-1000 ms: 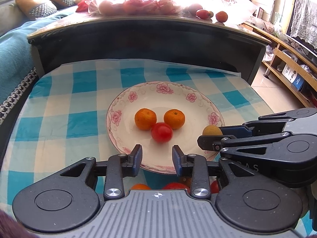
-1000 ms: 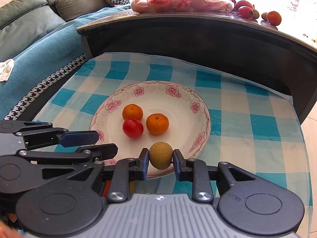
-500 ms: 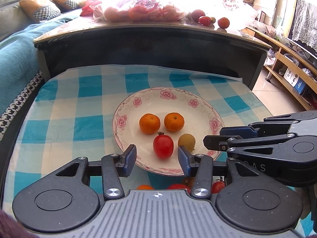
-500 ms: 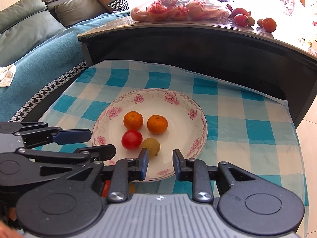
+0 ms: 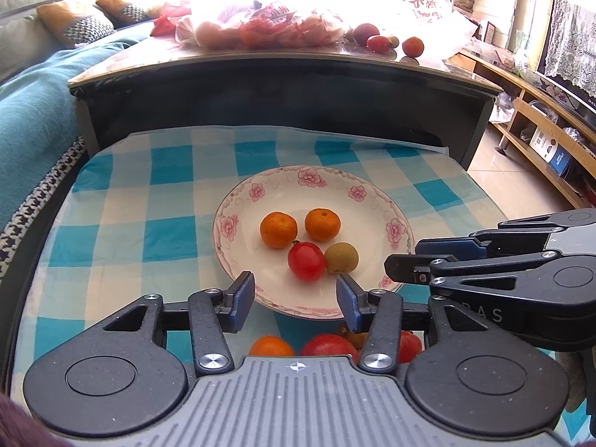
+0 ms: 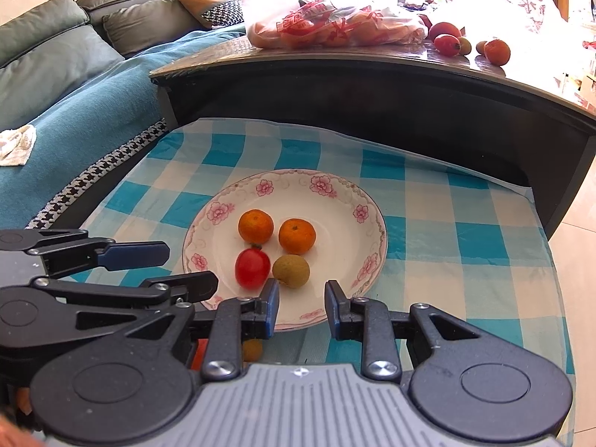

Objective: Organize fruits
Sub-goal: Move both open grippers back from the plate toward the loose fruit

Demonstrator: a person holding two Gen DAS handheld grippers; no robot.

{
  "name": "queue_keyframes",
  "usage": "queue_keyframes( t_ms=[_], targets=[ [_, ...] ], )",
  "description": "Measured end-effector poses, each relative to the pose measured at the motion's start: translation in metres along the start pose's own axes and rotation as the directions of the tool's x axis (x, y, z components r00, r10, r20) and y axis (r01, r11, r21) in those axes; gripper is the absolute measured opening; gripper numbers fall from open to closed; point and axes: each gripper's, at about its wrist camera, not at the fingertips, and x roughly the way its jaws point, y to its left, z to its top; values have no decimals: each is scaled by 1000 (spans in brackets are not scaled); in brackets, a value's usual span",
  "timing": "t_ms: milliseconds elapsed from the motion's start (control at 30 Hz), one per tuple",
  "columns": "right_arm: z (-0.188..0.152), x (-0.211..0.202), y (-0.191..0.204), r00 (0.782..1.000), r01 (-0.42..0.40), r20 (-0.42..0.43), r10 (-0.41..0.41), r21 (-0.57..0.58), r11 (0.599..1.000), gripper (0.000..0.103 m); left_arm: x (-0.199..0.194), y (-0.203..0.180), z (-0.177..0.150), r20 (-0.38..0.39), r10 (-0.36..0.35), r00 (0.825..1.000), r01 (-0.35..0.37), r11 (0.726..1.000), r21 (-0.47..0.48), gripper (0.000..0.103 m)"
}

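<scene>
A flowered white plate (image 5: 238, 201) on the checked cloth holds two oranges (image 5: 278, 229) (image 5: 322, 224), a red tomato (image 5: 306, 260) and a yellow-green fruit (image 5: 341, 257) touching the tomato. My left gripper (image 5: 294, 298) hovers over the plate's near rim with its jaws opening and nothing between them. In the right wrist view the same plate (image 6: 335, 193) lies ahead. My right gripper (image 6: 301, 309) has its jaws drawn in to a narrow gap that holds nothing. It stands just short of the yellow-green fruit (image 6: 291, 270). Loose fruits (image 5: 327, 344) lie under the left gripper.
Behind the cloth rises a dark table (image 5: 283, 85) carrying a plastic bag of fruit (image 5: 260, 29) and a few loose fruits (image 5: 376, 43). A teal-covered sofa (image 6: 74, 85) runs along the left. Wooden shelving (image 5: 540, 126) stands at the right over tiled floor.
The yellow-green fruit has left the right gripper's fingers and now lies on the plate beside the tomato. The left gripper's jaws have widened.
</scene>
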Motion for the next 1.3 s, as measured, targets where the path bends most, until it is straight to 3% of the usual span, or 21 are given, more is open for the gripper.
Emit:
queue_keyframes(
  t_ms=[1300],
  targets=[
    [-28,-15,13,998,-28,-59,29,20,999,30,-19,0,-29,-60,-15,998,14,1000,-11,58]
  ],
)
